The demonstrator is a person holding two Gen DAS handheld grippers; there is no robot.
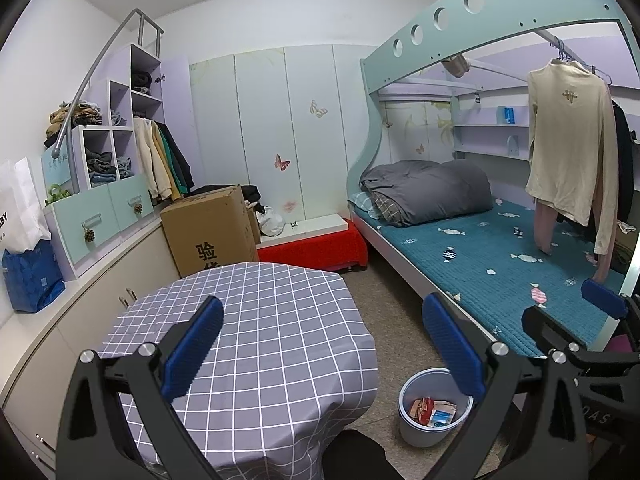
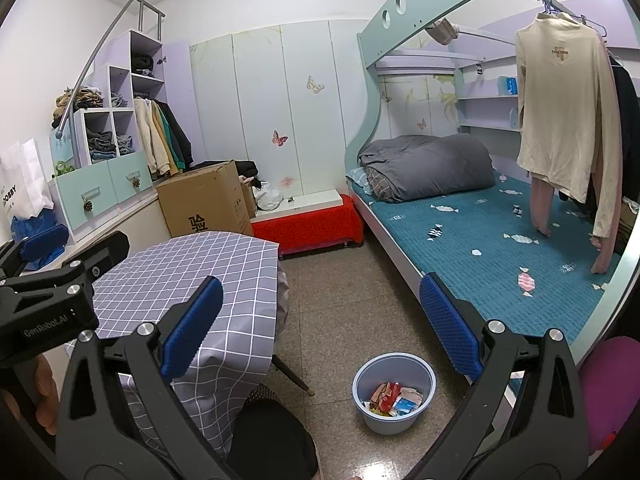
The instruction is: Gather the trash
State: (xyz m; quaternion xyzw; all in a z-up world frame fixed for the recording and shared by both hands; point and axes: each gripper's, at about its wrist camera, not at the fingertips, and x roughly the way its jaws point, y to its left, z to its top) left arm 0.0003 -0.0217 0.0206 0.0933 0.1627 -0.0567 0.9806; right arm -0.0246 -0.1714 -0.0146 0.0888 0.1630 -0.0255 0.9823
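A light blue trash bin [image 1: 412, 430] [image 2: 394, 420] stands on the floor between the table and the bed. It holds several wrappers [image 1: 434, 412] [image 2: 394, 398], red, white and blue. My left gripper [image 1: 320, 344] is open and empty, held above the table's right edge, with the bin below its right finger. My right gripper [image 2: 320, 320] is open and empty, held above the floor near the bin. The right gripper also shows at the right edge of the left wrist view [image 1: 576, 320]. The left gripper shows at the left of the right wrist view [image 2: 60, 264].
A table with a grey checked cloth [image 1: 256, 332] [image 2: 188, 272] is at the left. A bunk bed with a teal mattress [image 1: 500, 264] [image 2: 500, 240] is at the right. A cardboard box [image 1: 208, 228], a red-covered platform [image 1: 316, 246] and shelving [image 1: 108, 168] stand behind. Clothes [image 1: 568, 152] hang over the bed.
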